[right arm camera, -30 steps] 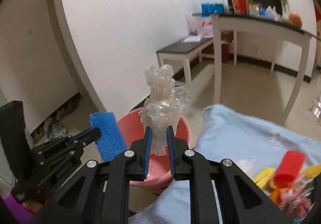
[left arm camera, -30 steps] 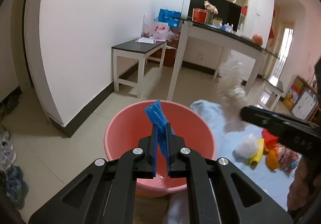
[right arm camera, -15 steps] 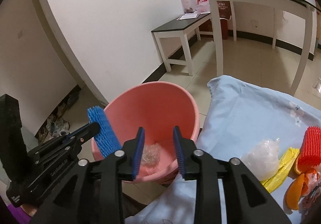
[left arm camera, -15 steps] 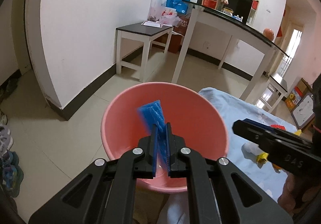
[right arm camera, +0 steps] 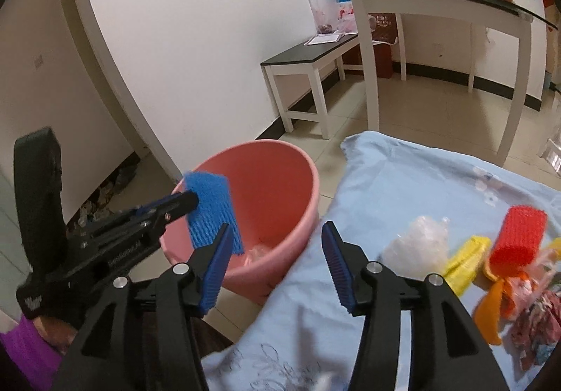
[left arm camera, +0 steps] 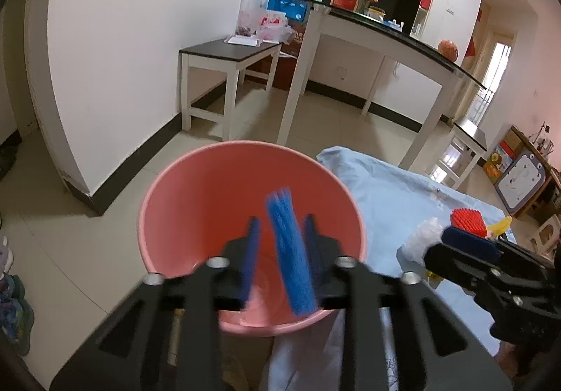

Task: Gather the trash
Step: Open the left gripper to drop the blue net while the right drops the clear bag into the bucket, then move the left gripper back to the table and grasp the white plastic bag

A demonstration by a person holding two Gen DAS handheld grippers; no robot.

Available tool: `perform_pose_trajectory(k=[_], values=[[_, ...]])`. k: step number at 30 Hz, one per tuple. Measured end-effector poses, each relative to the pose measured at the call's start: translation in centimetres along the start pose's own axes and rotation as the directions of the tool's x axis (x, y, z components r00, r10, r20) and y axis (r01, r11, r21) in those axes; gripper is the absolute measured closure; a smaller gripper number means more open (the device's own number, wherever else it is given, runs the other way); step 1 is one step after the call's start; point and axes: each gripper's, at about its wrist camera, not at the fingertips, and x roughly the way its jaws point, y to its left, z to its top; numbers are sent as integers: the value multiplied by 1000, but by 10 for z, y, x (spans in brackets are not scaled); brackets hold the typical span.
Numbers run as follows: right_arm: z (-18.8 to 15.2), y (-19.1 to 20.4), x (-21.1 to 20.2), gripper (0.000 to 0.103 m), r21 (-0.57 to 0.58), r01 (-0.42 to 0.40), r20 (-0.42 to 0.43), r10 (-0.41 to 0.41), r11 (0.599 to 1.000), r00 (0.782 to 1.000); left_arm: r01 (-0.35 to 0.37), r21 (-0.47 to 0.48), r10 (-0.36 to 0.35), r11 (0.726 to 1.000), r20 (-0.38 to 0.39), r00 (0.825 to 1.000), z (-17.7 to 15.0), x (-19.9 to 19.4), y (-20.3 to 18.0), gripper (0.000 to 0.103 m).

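Note:
A pink bucket (left arm camera: 196,187) stands on the floor beside a light blue cloth (right arm camera: 403,180). My left gripper (left arm camera: 281,219) hangs over it with its jaws opening. A blue foam net (left arm camera: 289,257) stands loose between them, leaning toward the right finger. My right gripper (right arm camera: 278,250) is over the cloth's edge next to the bucket (right arm camera: 280,180), jaws opening, nothing between them. A clear plastic wad (right arm camera: 256,252) lies in the bucket's bottom. On the cloth lie a red foam net (right arm camera: 519,233), another clear plastic wad (right arm camera: 417,243), a yellow wrapper (right arm camera: 466,257) and orange peel (right arm camera: 491,303).
A low white bench with a dark top (left arm camera: 228,51) stands against the wall behind the bucket. A tall white table (left arm camera: 385,36) with a glass top is to its right. Shoes (left arm camera: 14,307) lie on the tiled floor at the left.
The right gripper let go of the clear plastic wad, which dropped into the bucket, and its jaws spread wide. The left gripper sank over the bucket and its jaws parted from the blue net.

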Motion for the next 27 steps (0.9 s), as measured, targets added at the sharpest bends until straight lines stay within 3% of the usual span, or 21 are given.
perform_pose_trajectory(k=[11,16,21,23,27], values=[[-29,-8,-30,43,46,-2,-2,2,999,1000,-14,-28,15,1000,11,1000,2,-12,0,68],[-49,-10,-41,43,61,-36,-20,37,997,999,18,-39,-15,999,56,998,-2,-27,-5,68],[-64,-5,-50,43,40,-70,-45,72,997,996,83,-72,-80,994,48,996,-8,-30,-19,68],[-67,-3,-60,42,16,-71,-27,71,997,997,86,-55,-84,995,47,995,-10,-30,-29,68],[-71,-3,-87,30,-31,-40,52,41,999,998,118,21,-118,993,36,992,-16,-31,-59,68]])
